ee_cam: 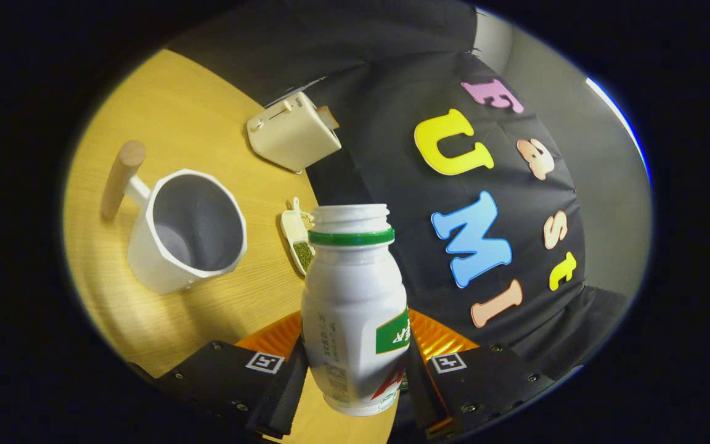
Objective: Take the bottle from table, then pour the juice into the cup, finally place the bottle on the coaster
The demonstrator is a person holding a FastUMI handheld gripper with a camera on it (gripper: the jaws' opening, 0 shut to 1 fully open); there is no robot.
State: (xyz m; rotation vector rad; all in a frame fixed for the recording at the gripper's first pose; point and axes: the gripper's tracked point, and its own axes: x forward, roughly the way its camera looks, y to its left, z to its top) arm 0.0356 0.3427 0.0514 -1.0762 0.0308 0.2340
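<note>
**Bottle clamped in claw, tilted view over table**

Fingers [281, 394] sit at the bottom of the gripper view, one on each side of the bottle [355, 308], both pressing its lower body. Gripper [355, 385] is clamped on the bottle. Bottle is white plastic, cap off, open threaded mouth on top, green ring just under the mouth, green and red label patches low on its side. Bottle base hangs between the fingers, looks lifted off the table; contact under it is not clear.

Orange ribbed coaster [438, 336] lies right behind the bottle's lower part, mostly hidden by bottle and fingers; shows on both sides of it. Can't tell if the bottle touches it.

White cup [185, 231] stands on the wooden table [188, 142], beyond the fingers and off to the bottle's side, well apart from it. Cup is faceted, open, inside looks empty. Wooden handle [122, 177] sticks out from its far side.

Small white scoop [298, 237] with green grains lies between cup and bottle neck, on the table. Cream toaster [293, 131] stands farther back near the table edge, something brown poking from its slot.
</note>
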